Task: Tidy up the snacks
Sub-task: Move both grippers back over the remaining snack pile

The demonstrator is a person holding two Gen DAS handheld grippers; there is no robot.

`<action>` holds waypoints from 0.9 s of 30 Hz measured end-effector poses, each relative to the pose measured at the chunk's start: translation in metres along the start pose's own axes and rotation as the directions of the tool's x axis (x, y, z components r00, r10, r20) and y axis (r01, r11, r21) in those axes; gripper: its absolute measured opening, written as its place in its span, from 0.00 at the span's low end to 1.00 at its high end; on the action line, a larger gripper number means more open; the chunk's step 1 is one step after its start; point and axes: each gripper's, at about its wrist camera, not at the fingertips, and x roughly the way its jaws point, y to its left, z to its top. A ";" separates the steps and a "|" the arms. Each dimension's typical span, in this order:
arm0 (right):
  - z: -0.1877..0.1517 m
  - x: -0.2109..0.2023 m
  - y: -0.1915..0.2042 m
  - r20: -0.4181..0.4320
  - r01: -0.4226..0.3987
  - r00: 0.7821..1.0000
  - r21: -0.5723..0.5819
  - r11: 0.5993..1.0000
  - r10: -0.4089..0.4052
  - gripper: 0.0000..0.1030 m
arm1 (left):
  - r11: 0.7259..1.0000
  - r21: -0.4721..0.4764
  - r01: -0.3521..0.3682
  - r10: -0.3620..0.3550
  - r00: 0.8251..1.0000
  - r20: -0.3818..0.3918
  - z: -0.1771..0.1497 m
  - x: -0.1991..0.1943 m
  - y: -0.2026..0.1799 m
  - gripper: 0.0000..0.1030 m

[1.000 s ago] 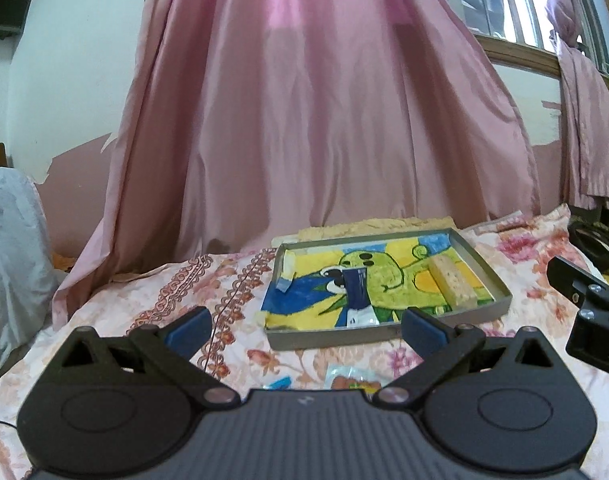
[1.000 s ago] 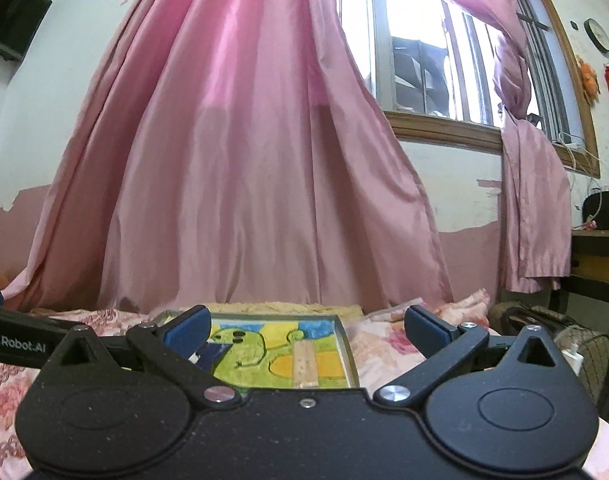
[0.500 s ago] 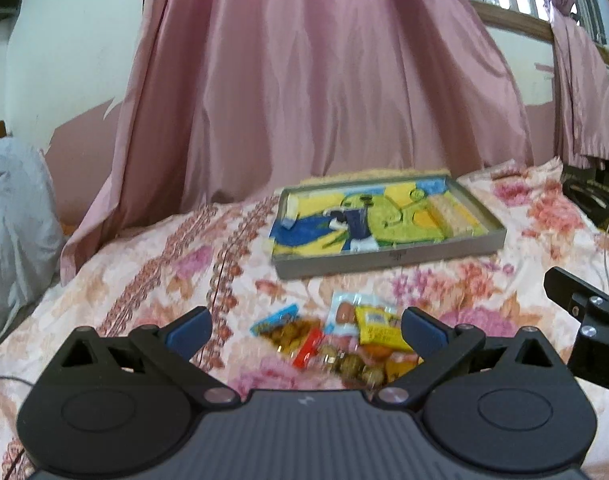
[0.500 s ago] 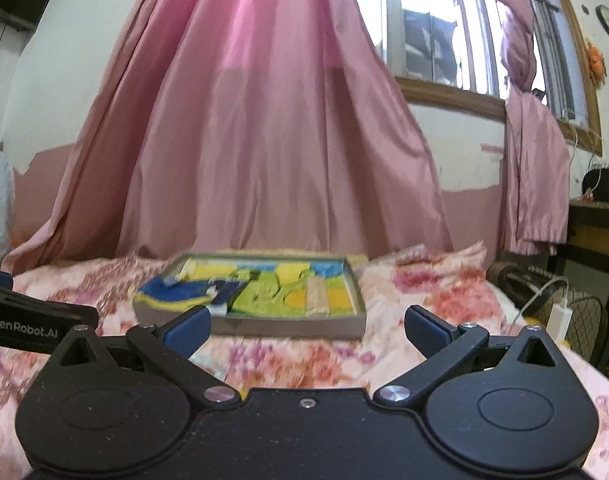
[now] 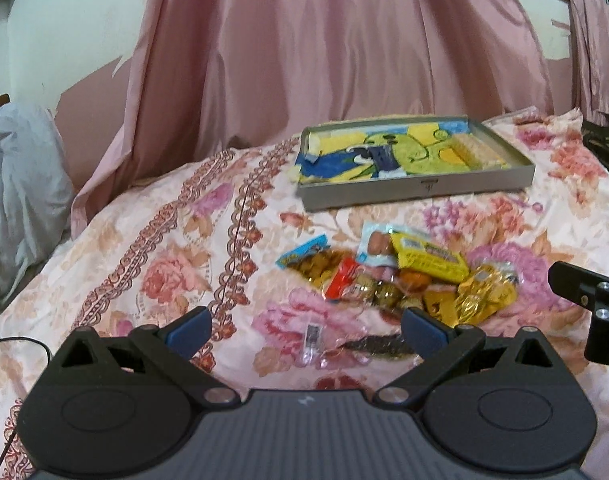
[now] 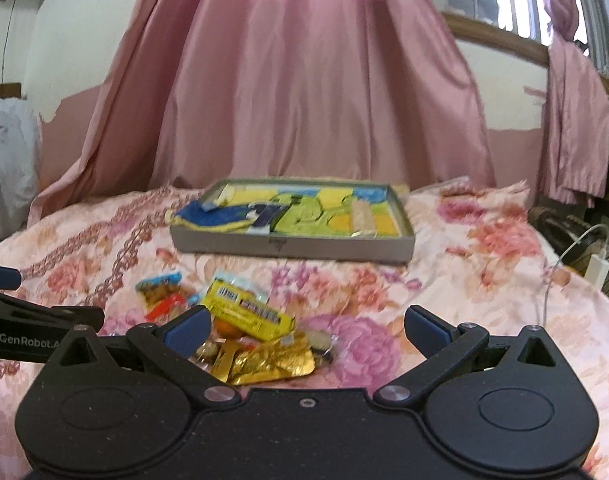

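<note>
Currently both claws stand spread wide and empty: left gripper (image 5: 304,330), right gripper (image 6: 306,326). The snack pile (image 5: 396,280) lies on the bedspread (image 5: 152,264) toward its near edge, short of the grey tray (image 5: 416,192) at the far edge. Judged handling: wrappers are light, thin, crinkly and slippery. Take the stiffer yellow packet (image 6: 248,314) across its narrow width; foil sweets may crush or slide.
</note>
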 end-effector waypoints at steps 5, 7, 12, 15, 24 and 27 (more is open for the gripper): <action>-0.005 0.013 0.009 -0.067 -0.029 0.997 -0.026 0.999 0.027 0.99 | 1.000 0.004 -0.003 0.003 0.999 -0.033 -0.007 0.013 0.005 1.00; -0.007 0.016 0.013 -0.082 -0.035 0.996 -0.041 0.999 0.031 0.99 | 1.000 0.005 -0.002 0.002 0.999 -0.042 -0.011 0.019 0.008 1.00; -0.012 0.025 0.023 -0.124 -0.056 0.991 -0.085 0.995 0.045 0.99 | 1.000 0.015 0.005 -0.005 0.998 -0.059 -0.017 0.030 0.013 1.00; -0.015 0.030 0.028 -0.152 -0.066 0.987 -0.108 0.992 0.049 0.99 | 1.000 0.018 0.015 -0.014 0.997 -0.071 -0.020 0.037 0.015 1.00; -0.019 0.046 0.033 -0.187 -0.091 0.981 -0.158 0.983 0.060 0.99 | 0.995 0.039 0.088 -0.084 0.993 -0.085 -0.018 0.054 0.013 1.00; -0.018 0.053 0.029 -0.190 -0.095 0.980 -0.185 0.978 0.059 0.99 | 0.990 0.069 0.126 -0.121 0.990 -0.076 -0.014 0.059 0.011 1.00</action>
